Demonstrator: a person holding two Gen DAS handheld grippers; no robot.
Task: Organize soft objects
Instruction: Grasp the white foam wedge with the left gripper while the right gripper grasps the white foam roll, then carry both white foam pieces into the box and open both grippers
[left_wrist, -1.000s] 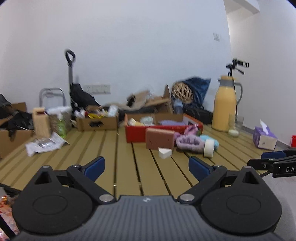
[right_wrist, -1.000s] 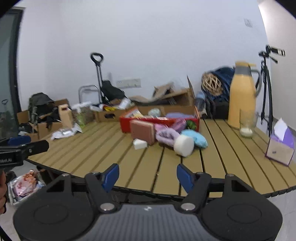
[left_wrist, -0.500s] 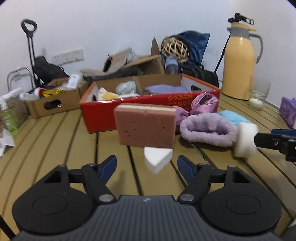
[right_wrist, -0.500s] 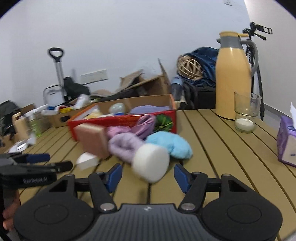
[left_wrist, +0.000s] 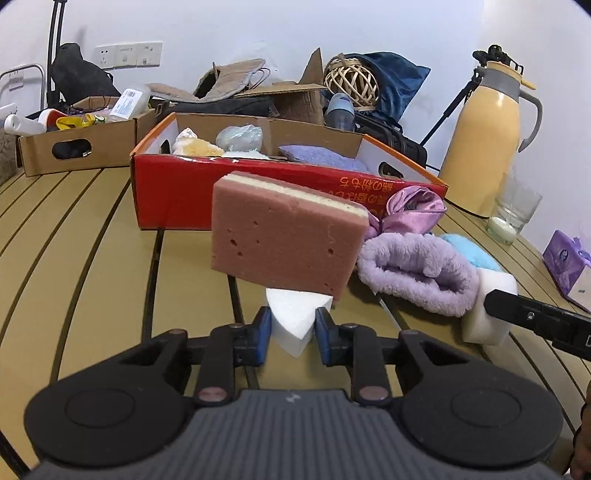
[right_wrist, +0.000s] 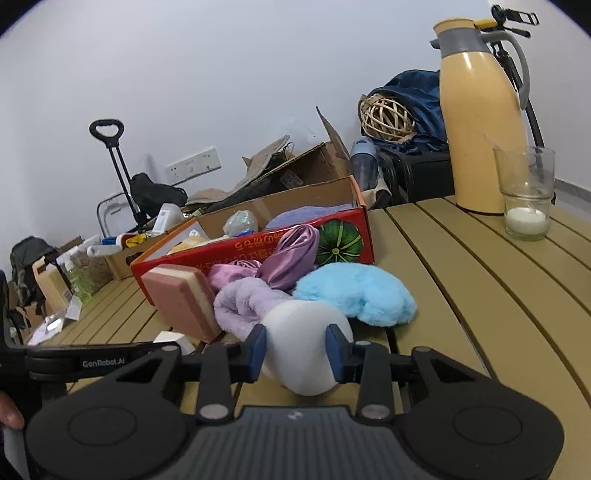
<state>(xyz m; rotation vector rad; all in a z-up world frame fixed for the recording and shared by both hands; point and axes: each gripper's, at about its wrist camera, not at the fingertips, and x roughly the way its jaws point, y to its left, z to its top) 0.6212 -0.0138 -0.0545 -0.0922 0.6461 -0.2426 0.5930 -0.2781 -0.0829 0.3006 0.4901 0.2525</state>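
My left gripper (left_wrist: 291, 334) is shut on a white wedge sponge (left_wrist: 293, 317) on the slatted table. Just behind it a pink sponge (left_wrist: 284, 247) stands on edge. My right gripper (right_wrist: 295, 349) is shut on a white round sponge (right_wrist: 301, 349), squeezing its sides. That sponge also shows in the left wrist view (left_wrist: 491, 302). Beyond lie a lilac plush roll (right_wrist: 242, 304), a blue fluffy pad (right_wrist: 356, 293) and a purple satin scrunchie (right_wrist: 286, 256). The red cardboard box (left_wrist: 184, 186) behind them holds several soft items.
A yellow thermos (right_wrist: 480, 118) and a glass with a candle (right_wrist: 526, 197) stand at the right. A purple tissue box (left_wrist: 570, 267) is at the far right. A brown box of clutter (left_wrist: 77, 142) sits at the back left.
Both grippers moved forward and closed: the left onto the white wedge sponge, the right onto the white round sponge. Both were open half a second ago.
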